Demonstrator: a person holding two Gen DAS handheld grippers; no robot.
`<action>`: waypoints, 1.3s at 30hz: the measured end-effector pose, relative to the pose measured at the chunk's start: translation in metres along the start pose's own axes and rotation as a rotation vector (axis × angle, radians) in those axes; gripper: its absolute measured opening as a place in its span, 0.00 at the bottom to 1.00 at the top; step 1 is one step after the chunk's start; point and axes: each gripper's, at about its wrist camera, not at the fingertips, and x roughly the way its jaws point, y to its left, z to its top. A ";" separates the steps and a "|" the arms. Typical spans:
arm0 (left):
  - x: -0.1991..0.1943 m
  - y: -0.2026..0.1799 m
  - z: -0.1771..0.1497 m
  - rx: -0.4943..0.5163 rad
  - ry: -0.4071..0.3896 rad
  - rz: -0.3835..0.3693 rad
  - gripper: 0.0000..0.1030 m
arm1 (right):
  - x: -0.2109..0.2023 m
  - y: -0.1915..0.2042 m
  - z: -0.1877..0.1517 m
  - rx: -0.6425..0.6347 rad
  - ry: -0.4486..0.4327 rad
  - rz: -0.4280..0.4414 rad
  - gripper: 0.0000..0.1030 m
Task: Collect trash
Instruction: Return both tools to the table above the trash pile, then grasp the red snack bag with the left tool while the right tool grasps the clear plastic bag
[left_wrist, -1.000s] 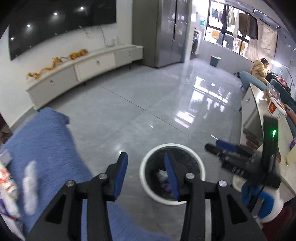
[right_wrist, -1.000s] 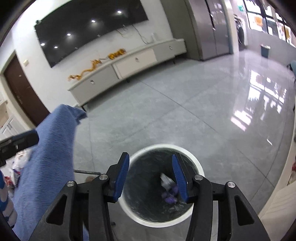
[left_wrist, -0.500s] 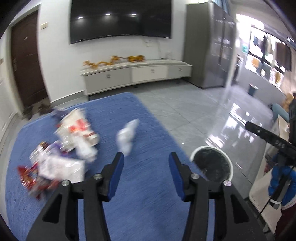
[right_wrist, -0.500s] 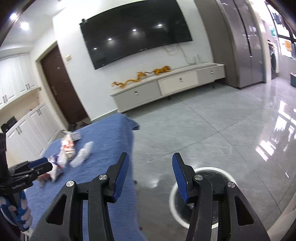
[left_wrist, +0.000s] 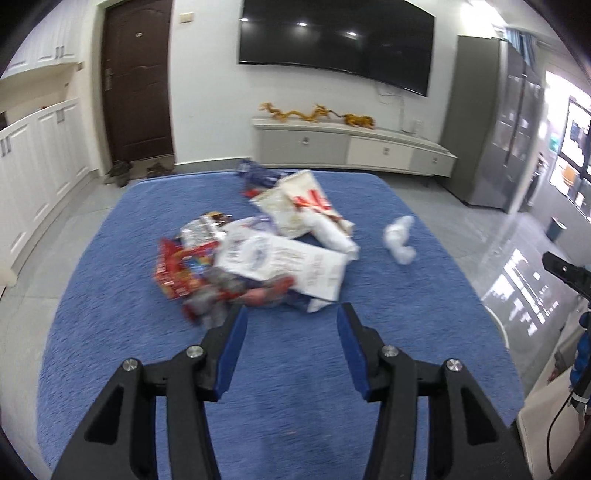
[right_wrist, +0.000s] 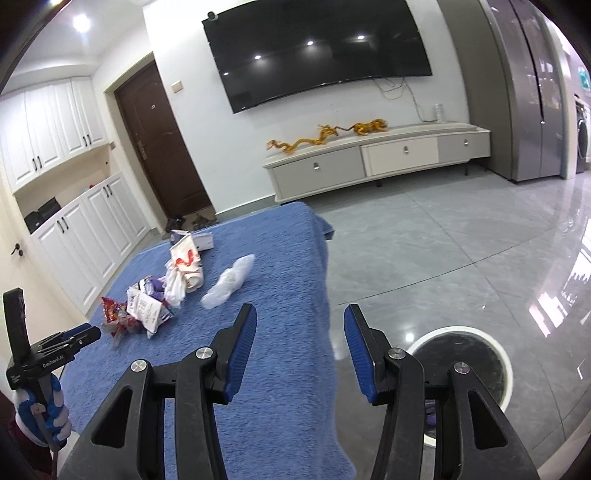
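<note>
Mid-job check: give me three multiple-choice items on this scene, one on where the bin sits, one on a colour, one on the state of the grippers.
1. Where is the trash bin?
A. On the floor beside the table
B. On the table
C. On the TV cabinet

2. What colour is the table cover?
A. Green
B. Blue
C. Red

3. What does the left gripper hold?
A. A red wrapper
B. The crumpled tissue
C. Nothing

Answers:
1 A, it stands on grey floor tiles.
2 B, blue cloth lies under the trash pile.
3 C, only cloth shows between the parted fingers.
</note>
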 end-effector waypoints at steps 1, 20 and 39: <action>0.000 0.000 0.002 -0.007 -0.002 0.009 0.47 | 0.004 0.003 -0.001 -0.007 0.009 0.007 0.47; 0.002 0.067 0.003 -0.161 -0.023 0.101 0.53 | 0.055 0.041 -0.001 -0.071 0.104 0.079 0.47; 0.053 0.132 0.034 -0.192 0.035 0.036 0.53 | 0.153 0.101 0.025 -0.118 0.235 0.169 0.51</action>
